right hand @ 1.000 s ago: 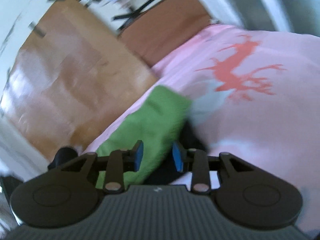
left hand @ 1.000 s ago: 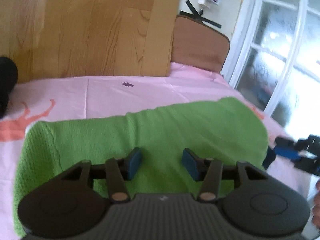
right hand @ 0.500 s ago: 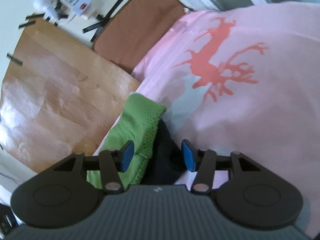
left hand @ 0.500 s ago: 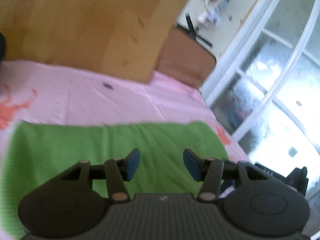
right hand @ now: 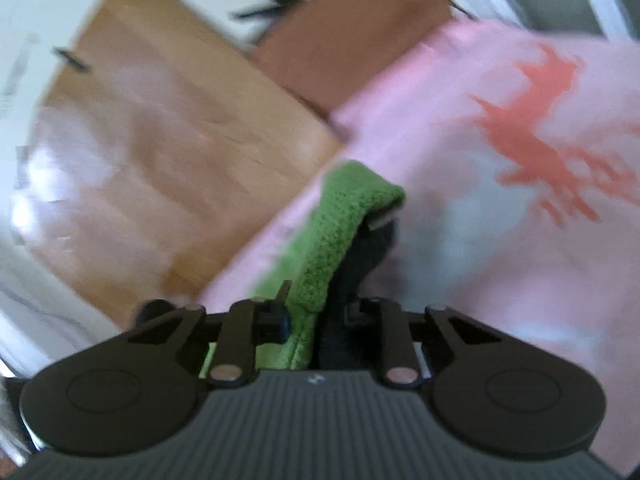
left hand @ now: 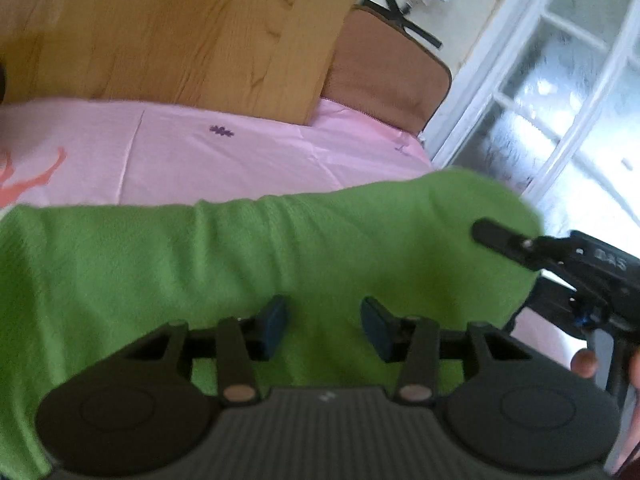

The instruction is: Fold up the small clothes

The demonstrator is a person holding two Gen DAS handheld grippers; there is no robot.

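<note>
Left wrist view
Garment: a green knitted cloth [left hand: 280,248] lies spread across the pink bedsheet [left hand: 240,156], from the left edge of the bed toward the window side.
Left gripper [left hand: 322,324]: released, the two blue pads stand apart over the near edge of the cloth, and nothing is between them.
Right gripper [left hand: 520,246]: it comes in from the right; one black finger lies on top of the right end of the cloth. The other finger is hidden here.
Background: a wooden headboard [left hand: 180,28] and a brown cushion [left hand: 388,76] stand behind the bed.

Right wrist view
Right gripper [right hand: 316,320]: the picture is blurred, but the green cloth [right hand: 340,216] passes between the fingers, together with something dark beside it. It seems to be grasping the cloth edge.
Bedsheet: pink, with a red deer print [right hand: 548,140] on the right.

Step in hand: in my judgement a fold is being made, with the right end of the cloth taken to be carried over.
Next move: the right gripper should lift this end and bring it across toward the left end, while the left one holds the cloth down or takes the near edge.
</note>
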